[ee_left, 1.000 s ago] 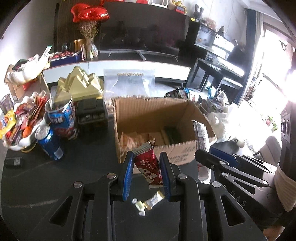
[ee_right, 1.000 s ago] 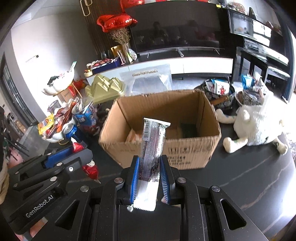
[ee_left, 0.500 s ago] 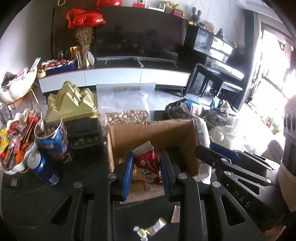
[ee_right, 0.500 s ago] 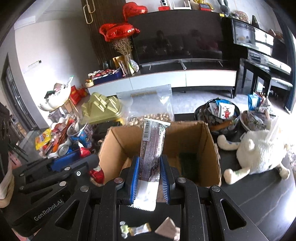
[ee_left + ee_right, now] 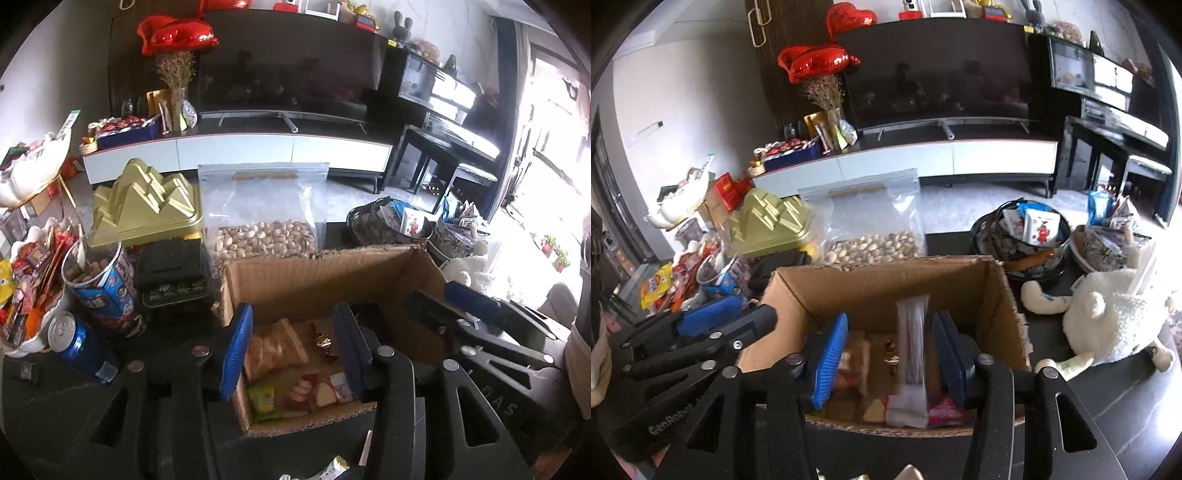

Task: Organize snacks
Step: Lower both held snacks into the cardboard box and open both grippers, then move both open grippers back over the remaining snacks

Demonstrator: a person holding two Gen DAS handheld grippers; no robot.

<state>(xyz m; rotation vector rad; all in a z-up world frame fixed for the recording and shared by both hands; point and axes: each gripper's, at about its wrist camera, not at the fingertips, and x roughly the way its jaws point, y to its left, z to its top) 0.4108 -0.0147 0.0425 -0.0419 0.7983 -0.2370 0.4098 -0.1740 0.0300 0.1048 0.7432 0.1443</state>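
Observation:
An open cardboard box (image 5: pixel 332 269) (image 5: pixel 886 284) sits on the dark table and holds several snack packets. My left gripper (image 5: pixel 295 343) hangs open and empty over the box. A red packet (image 5: pixel 306 387) lies on the box floor below it. My right gripper (image 5: pixel 890 350) is open over the same box. A long silver-wrapped snack bar (image 5: pixel 911 358) is between its jaws, blurred, loose and dropping into the box.
Left of the box stand a blue can (image 5: pixel 79 345), a snack tub (image 5: pixel 99 284), a gold tin (image 5: pixel 151 203) and a heaped snack bowl (image 5: pixel 26 291). A bag of pistachios (image 5: pixel 264 236) is behind. A plush lamb (image 5: pixel 1108 325) and snack baskets (image 5: pixel 1030 236) are at right. Loose candies (image 5: pixel 332 467) lie before the box.
Both grippers moved forward over the box and opened. The left let go of the red packet, which now lies in the box. The right released the silver bar.

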